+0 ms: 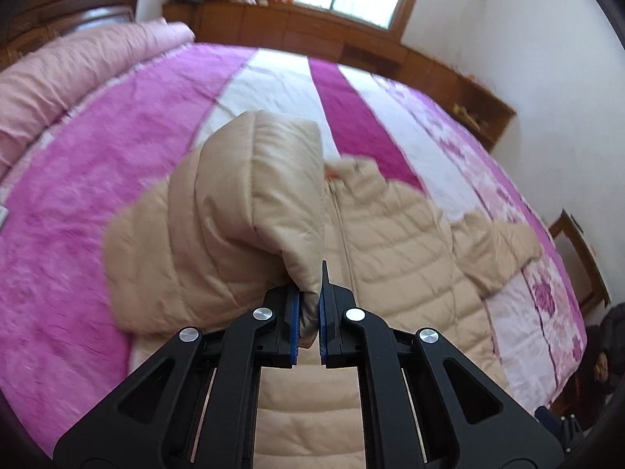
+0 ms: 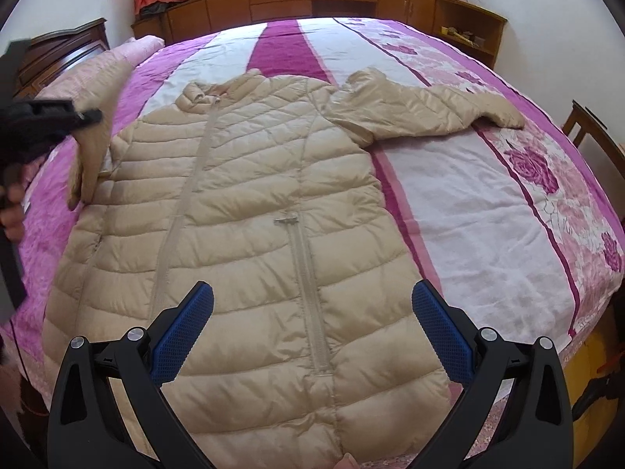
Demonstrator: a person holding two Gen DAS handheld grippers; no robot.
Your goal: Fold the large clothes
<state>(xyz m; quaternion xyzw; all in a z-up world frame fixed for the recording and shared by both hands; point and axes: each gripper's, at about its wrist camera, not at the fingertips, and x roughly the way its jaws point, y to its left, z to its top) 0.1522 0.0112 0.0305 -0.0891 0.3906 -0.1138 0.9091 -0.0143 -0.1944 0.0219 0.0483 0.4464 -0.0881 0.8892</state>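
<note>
A beige quilted jacket (image 2: 242, 195) lies front up on the bed, zipped, hem toward me. My left gripper (image 1: 310, 305) is shut on the cuff of the jacket's left sleeve (image 1: 254, 187), which it holds lifted over the jacket's body (image 1: 390, 242). In the right wrist view the left gripper (image 2: 88, 115) shows at the left edge with that sleeve (image 2: 90, 156) hanging from it. My right gripper (image 2: 312, 293) hovers open above the lower part of the jacket, nothing between its blue pads (image 2: 183, 336). The other sleeve (image 2: 429, 105) lies spread out to the right.
The bed has a pink, magenta and white flowered cover (image 2: 488, 203). A rolled pink quilt (image 1: 78, 66) lies by the dark headboard (image 1: 70, 4). Wooden cabinets (image 2: 297, 0) run under the window; a wooden chair (image 2: 593, 133) stands right. A hand (image 2: 11, 211) holds the left gripper.
</note>
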